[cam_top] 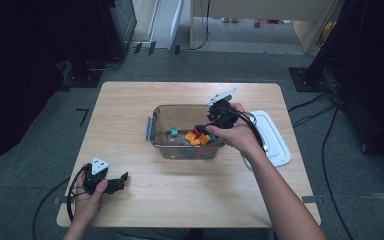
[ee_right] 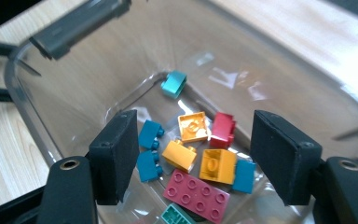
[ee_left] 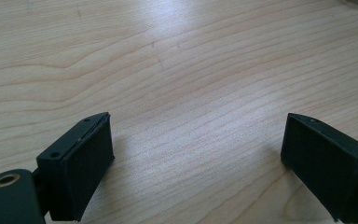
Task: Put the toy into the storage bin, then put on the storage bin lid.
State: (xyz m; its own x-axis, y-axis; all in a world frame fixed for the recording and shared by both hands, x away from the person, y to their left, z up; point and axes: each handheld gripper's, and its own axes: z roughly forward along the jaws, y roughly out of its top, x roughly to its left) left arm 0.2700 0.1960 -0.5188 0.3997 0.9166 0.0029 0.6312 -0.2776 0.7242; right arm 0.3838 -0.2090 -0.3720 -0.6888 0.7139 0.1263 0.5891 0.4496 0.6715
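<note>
A clear plastic container point(cam_top: 154, 131) stands at the middle of the wooden table point(cam_top: 130, 110). Several toy bricks lie on its floor: orange bricks point(ee_right: 217, 165), a red brick point(ee_right: 223, 130), blue bricks point(ee_right: 150, 134), a teal brick point(ee_right: 174, 84) lying apart, and a flat magenta plate point(ee_right: 196, 195). My right gripper point(cam_top: 202, 129) hangs over the container's right part, pointing down into it. In the right gripper view the right gripper point(ee_right: 193, 126) is open above the heap, with nothing between the pads. My left gripper point(cam_top: 121, 182) rests near the front left edge; its jaws point(ee_left: 196, 126) are open over bare wood.
A white lid point(cam_top: 272, 137) lies flat on the table to the right of the container, under my right forearm. A grey clip handle point(ee_right: 79, 25) sits on the container's far rim. Dark stands and cables surround the table on the floor.
</note>
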